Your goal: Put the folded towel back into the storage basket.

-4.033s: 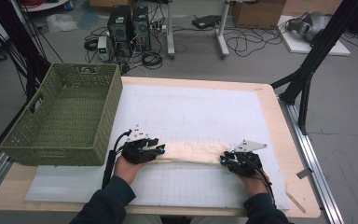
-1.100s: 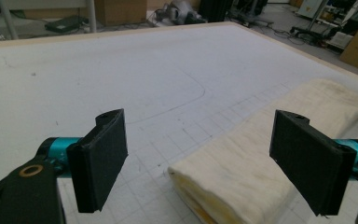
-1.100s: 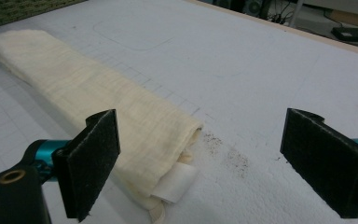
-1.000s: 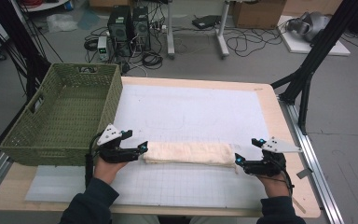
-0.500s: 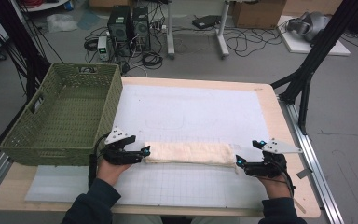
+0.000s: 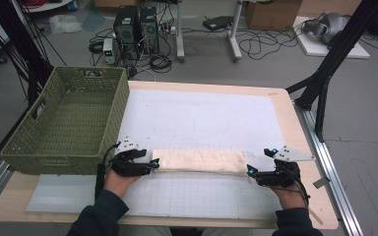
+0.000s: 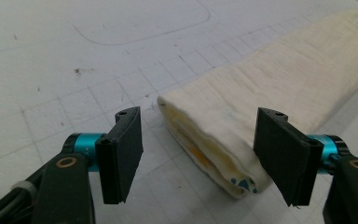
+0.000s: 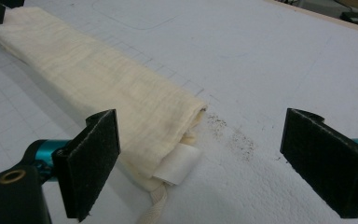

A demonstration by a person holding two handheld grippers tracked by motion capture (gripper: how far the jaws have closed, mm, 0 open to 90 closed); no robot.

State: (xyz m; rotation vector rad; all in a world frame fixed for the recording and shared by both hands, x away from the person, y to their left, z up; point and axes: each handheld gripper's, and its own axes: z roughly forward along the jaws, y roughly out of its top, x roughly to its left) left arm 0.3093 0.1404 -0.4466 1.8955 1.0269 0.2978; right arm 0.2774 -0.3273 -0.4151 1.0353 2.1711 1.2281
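Folded cream cloth [image 6: 202, 161] lying as a long narrow strip across the lower middle of the high view, on the white gridded mat [image 6: 202, 118] that covers the wooden table [image 6: 295, 128]. Left gripper [image 6: 153, 165] at the strip's left end, lower left of centre; jaws spread yet just been closing, with the cloth's layered end [image 7: 214, 149] between them in the left gripper view, nearer the right-hand pad [image 7: 279, 158], pads not seen pressing on it. Right gripper [image 6: 250, 172] at the strip's right end, lower right of the high view; jaws spread wide, the cloth's end with a white label [image 8: 177, 165] just beside the left-hand pad [image 8: 93, 158], the other pad well apart over bare mat. Green woven basket [image 6: 69, 128] at the left of the high view, just beside the left gripper.
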